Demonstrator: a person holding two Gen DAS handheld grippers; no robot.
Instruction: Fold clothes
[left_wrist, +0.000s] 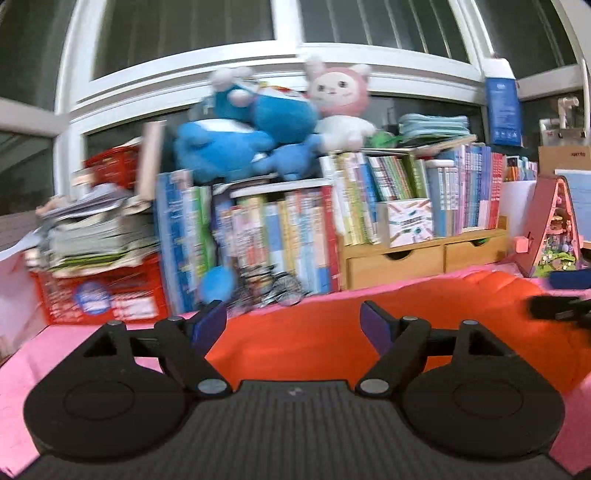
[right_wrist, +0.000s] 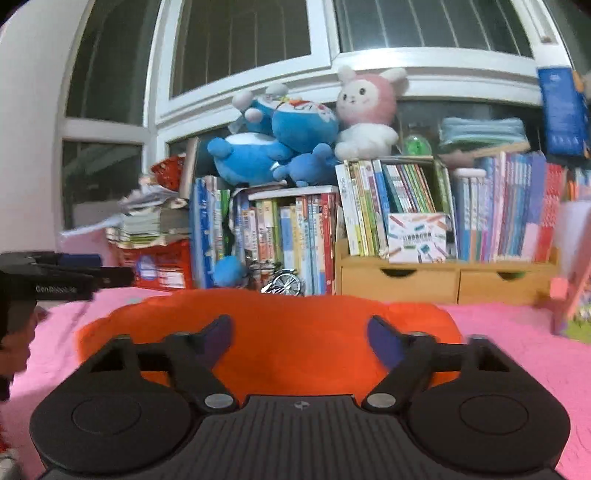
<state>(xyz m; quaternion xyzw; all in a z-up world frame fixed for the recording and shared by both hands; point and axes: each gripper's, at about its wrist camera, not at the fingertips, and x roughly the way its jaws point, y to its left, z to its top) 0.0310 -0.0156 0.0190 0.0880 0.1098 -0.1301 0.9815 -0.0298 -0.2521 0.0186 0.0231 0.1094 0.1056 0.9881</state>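
An orange garment (left_wrist: 314, 332) lies spread on the pink table cover (left_wrist: 55, 347); it also shows in the right wrist view (right_wrist: 295, 343). My left gripper (left_wrist: 293, 325) is open and empty, low over the garment's near left part. My right gripper (right_wrist: 299, 336) is open and empty, low over the garment's near middle. The right gripper's fingers (left_wrist: 554, 308) show at the right edge of the left wrist view. The left gripper's fingers (right_wrist: 74, 277) reach in at the left edge of the right wrist view.
Rows of books (right_wrist: 295, 236) and a wooden drawer unit (right_wrist: 443, 280) line the table's back, with plush toys (right_wrist: 295, 129) on top. A red crate (left_wrist: 103, 295) with stacked papers stands at back left. A pink toy house (left_wrist: 557, 229) stands at back right.
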